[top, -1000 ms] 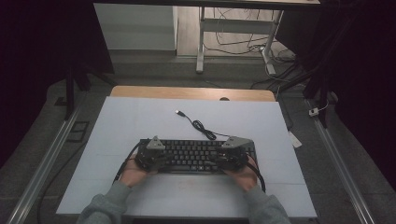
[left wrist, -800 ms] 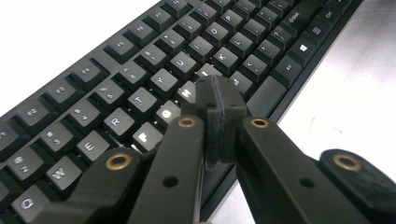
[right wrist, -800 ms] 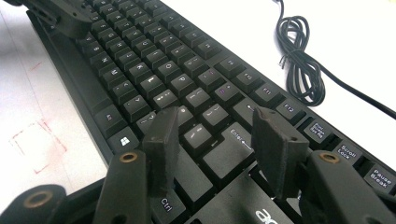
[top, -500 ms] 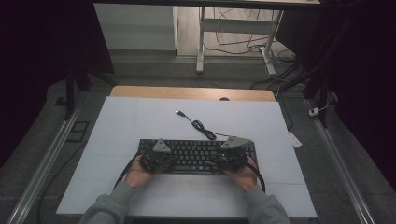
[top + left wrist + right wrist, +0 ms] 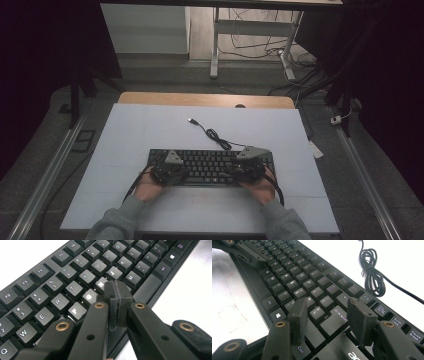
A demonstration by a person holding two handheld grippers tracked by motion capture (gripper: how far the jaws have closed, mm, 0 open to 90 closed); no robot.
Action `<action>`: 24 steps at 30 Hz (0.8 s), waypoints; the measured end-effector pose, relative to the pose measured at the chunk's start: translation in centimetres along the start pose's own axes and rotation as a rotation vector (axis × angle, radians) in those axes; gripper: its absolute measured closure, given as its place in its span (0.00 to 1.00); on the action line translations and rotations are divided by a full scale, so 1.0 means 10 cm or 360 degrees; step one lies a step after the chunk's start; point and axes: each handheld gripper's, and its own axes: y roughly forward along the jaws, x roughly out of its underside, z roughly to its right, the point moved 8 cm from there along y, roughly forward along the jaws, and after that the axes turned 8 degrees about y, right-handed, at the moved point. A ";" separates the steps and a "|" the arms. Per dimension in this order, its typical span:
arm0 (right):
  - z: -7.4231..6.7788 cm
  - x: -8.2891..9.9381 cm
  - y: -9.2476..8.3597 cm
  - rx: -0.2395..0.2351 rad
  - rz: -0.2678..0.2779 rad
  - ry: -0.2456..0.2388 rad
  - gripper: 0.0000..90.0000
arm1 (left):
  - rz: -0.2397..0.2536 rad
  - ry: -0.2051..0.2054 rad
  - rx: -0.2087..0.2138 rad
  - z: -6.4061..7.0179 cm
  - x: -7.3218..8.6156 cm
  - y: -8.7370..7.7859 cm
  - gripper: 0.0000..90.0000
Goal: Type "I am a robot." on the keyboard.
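Observation:
A black keyboard (image 5: 210,167) lies on the white table top near the person's edge; its coiled black cable (image 5: 215,135) runs off to a USB plug (image 5: 191,120). My left gripper (image 5: 170,169) hovers over the keyboard's left half. In the left gripper view its pads (image 5: 117,291) are pressed flat together with nothing between them, low over the keys (image 5: 57,282) beside H and J. My right gripper (image 5: 247,166) is over the right end. Its jaws (image 5: 328,312) stand apart above the Enter key, empty, just over the keyboard (image 5: 294,277).
The white sheet (image 5: 150,130) covers the table, with a wooden strip (image 5: 200,98) along its far edge. The bundled cable (image 5: 372,272) lies just beyond the keyboard's back edge. Metal rails (image 5: 47,170) run along the floor on both sides, and a desk frame (image 5: 215,45) stands behind.
My left gripper has slid a little to the right over the keys, still shut. The right gripper has kept its place and its opening.

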 end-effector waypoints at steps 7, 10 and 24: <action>0.00 -0.01 -0.01 0.0002 0.0007 0.0001 0.57 | -0.0008 0.0004 -0.0013 0.00 0.01 0.02 0.99; 0.00 -0.01 -0.01 0.0003 0.0007 0.0001 0.57 | 0.0023 -0.0002 -0.0029 -0.01 0.00 -0.01 0.99; 0.01 -0.01 -0.01 0.0002 0.0010 0.0004 0.56 | 0.0251 -0.0199 -0.0143 -0.28 -0.05 -0.38 0.54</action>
